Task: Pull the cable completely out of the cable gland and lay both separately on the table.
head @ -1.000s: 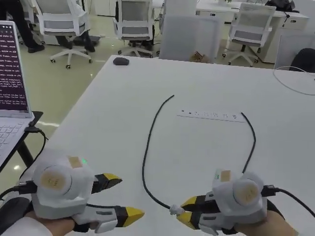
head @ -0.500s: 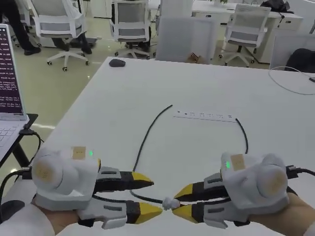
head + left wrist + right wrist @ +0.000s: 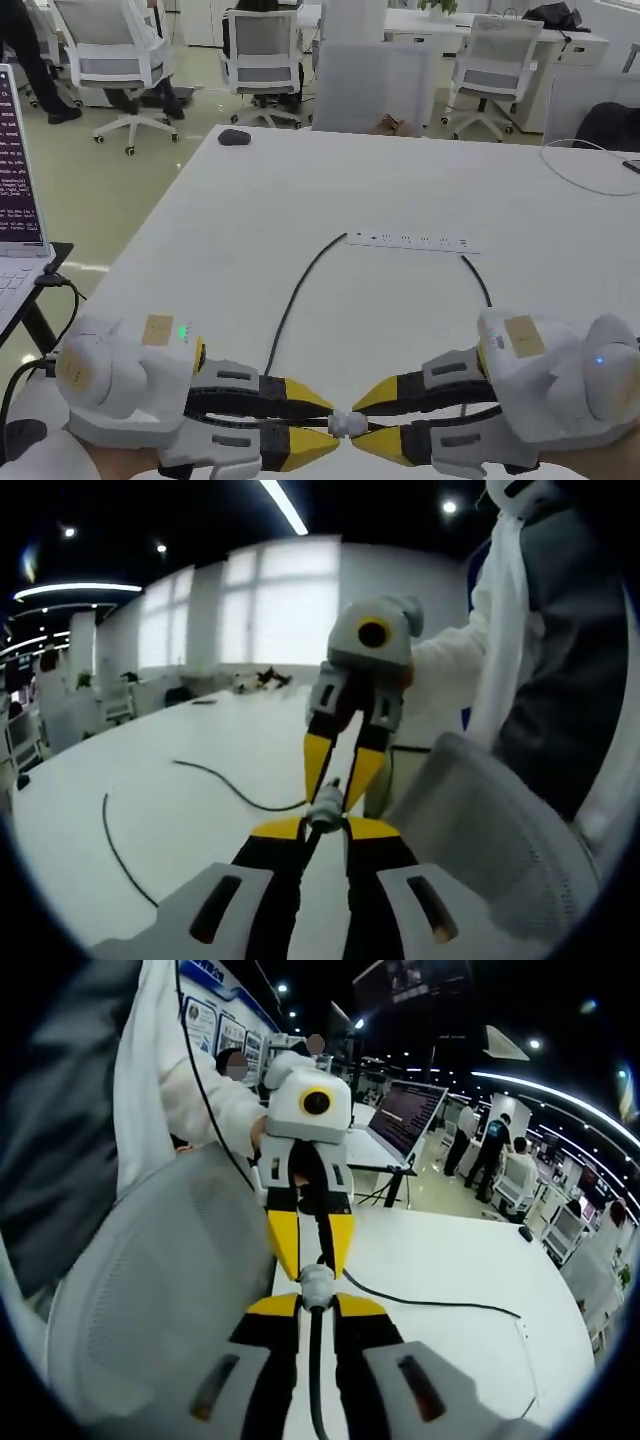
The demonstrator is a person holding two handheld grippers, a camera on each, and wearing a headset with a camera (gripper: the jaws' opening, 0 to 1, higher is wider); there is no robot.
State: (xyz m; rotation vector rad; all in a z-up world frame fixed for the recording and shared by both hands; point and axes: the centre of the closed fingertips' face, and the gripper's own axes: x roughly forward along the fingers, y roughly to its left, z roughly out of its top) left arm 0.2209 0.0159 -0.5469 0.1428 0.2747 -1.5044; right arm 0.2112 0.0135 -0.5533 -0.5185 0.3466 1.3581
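The pull-out step is judged to be in hand but not done. The cable gland (image 3: 347,424) is seen threaded on the black cable (image 3: 298,292) and is held between the 2 grippers, close to the near edge of the white table (image 3: 300,170). The right gripper (image 3: 362,424) is closed narrow on the cable just behind the gland; in the right gripper view the cable is seen running back between its 2 jaws. The left gripper (image 3: 322,422) is set tip to tip against it. It appears to be pinched on the gland itself, though the exact contact is masked by the yellow tips. For the next move, the 2 grippers would need to be drawn apart along the cable's line while the gland is kept firmly held. Because cable lies on both sides of the gland, 1 long length would have to be fed through, probably with re-gripping. The gland is seen as a small, pale, rounded fitting. The cable is thin and limp; 1 length arcs across the table towards the power strip (image 3: 410,241), and the other curves away behind the right gripper.
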